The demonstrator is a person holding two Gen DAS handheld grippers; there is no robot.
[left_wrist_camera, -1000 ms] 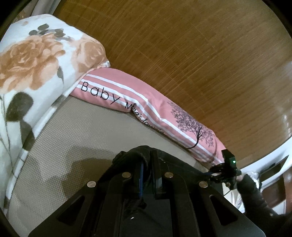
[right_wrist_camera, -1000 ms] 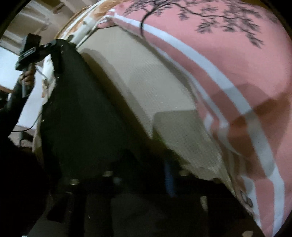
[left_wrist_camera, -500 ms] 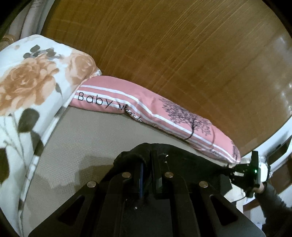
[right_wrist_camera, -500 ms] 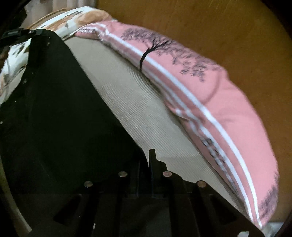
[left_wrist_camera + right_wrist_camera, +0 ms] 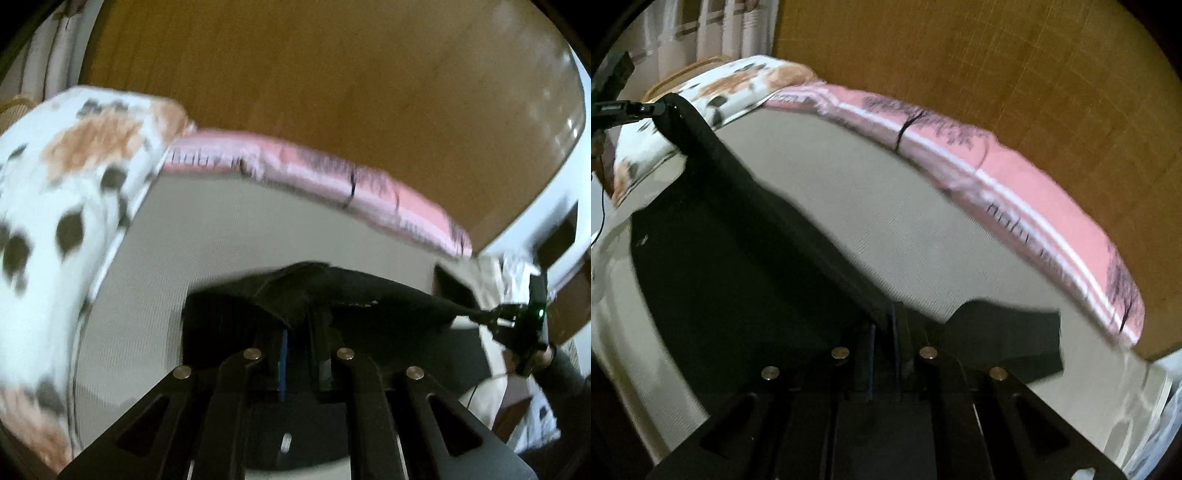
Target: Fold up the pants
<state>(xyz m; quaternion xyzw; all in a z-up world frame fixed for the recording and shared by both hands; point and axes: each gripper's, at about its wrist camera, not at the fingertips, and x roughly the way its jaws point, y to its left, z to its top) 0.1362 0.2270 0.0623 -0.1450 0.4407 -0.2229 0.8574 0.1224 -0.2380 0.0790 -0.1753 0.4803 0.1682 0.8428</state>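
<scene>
Left wrist view, motion-blurred: black pants bunch at the tips of the left gripper, jaws closed on the cloth. From there the fabric runs taut to the right, to the right gripper, which pinches its far end; a green light shows on that tool.

Right wrist view: right gripper jaws closed on a pants edge. The cloth stretches up and left to the left gripper, which clamps the other corner. A smaller dark flap lies right of the jaws, probably part of the same garment.

Pants hang just above a beige bed sheet. A pink striped pillow with a tree print lies along the far side, a floral blanket at left. A wooden headboard stands behind. No containers seen.
</scene>
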